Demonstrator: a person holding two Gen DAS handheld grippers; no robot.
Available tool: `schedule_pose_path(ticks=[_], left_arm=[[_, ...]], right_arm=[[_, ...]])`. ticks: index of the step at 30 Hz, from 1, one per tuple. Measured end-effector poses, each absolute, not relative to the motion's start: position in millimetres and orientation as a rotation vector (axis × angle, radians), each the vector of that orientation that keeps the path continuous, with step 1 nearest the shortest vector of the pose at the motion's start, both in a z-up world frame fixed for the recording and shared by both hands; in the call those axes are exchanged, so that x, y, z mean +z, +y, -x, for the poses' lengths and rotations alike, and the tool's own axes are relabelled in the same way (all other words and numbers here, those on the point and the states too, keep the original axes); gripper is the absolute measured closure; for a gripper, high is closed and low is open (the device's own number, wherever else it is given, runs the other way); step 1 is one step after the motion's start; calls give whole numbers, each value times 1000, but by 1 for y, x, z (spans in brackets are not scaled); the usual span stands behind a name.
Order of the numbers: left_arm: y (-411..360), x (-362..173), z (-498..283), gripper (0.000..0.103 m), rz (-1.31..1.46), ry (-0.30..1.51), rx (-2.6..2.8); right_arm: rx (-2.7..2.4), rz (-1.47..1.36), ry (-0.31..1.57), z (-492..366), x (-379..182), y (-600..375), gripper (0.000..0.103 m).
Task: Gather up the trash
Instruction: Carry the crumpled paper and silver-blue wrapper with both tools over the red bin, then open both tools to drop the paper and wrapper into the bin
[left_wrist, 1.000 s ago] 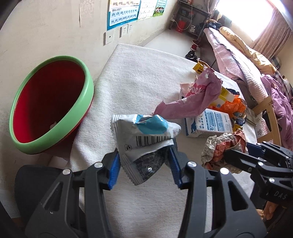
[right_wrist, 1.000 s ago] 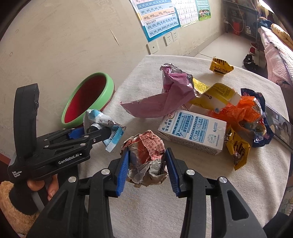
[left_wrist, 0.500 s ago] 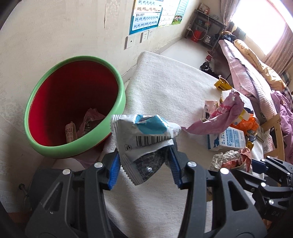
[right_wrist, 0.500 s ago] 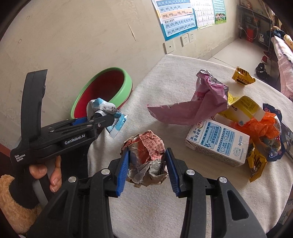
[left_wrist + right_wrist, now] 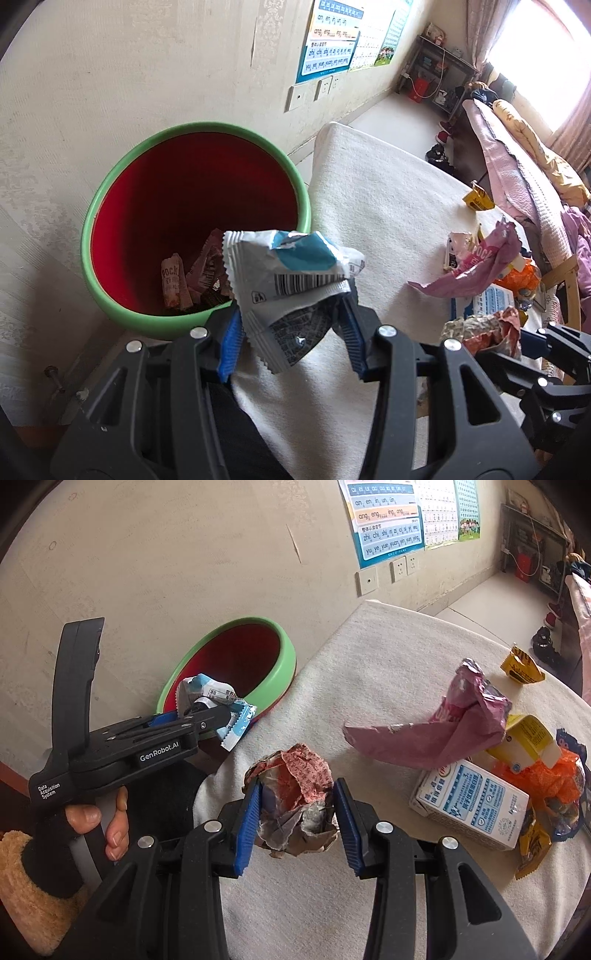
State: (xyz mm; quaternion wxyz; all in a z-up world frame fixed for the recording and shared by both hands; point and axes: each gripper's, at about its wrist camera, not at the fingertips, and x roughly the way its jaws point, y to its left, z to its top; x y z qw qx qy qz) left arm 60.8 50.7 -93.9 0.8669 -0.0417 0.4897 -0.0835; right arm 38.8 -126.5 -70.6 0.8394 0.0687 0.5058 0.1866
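Observation:
My left gripper (image 5: 290, 332) is shut on a white and blue snack wrapper (image 5: 291, 280) and holds it in the air at the near rim of the red bin with a green rim (image 5: 110, 192). Wrappers lie in the bin's bottom (image 5: 184, 284). My right gripper (image 5: 295, 819) is shut on a crumpled red and brown paper ball (image 5: 295, 794) above the white cloth-covered table (image 5: 388, 686). In the right wrist view the left gripper (image 5: 207, 716) holds its wrapper (image 5: 214, 701) over the bin's edge (image 5: 284, 646).
More trash lies on the table's right side: a pink Pocky bag (image 5: 443, 734), a white and blue milk carton (image 5: 469, 805), a yellow carton (image 5: 528, 738), orange wrappers (image 5: 554, 782) and a small yellow packet (image 5: 521, 664). The wall stands behind the bin.
My left gripper has carried the wrapper left from over the table to the bin's rim. My right gripper has followed left with the paper ball; both stay shut.

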Motion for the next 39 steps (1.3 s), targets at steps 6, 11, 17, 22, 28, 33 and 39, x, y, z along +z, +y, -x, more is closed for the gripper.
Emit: schedule_pose_path(ticks=[6,11,17,22,28,33,39], left_arm=[[80,-92,-70,58,108,1008,-108],[104,-89,-79,58,121,994,-53],[120,-90,-86,58,133,989,-13],[128,-93,-90,58,157,999,1],[136,-92,-97,58,161,988,27],[147,-91,-104,50,174,983,59],[150,-92,-98,42,184,977,80]], right_arm=[[434,-111,1069,-52,-70,-106,63],[455,-83,1053,-67,-69,-90,63],[480,-59,1014,-91,-60,-71,63],[495,-47,989,-110,-55,-55,63],[518,-29,952,-132,-45,-35,63],[526,-33,924,-144,-39,-24,50],[534,-35,908,-133,-35,-36,39]])
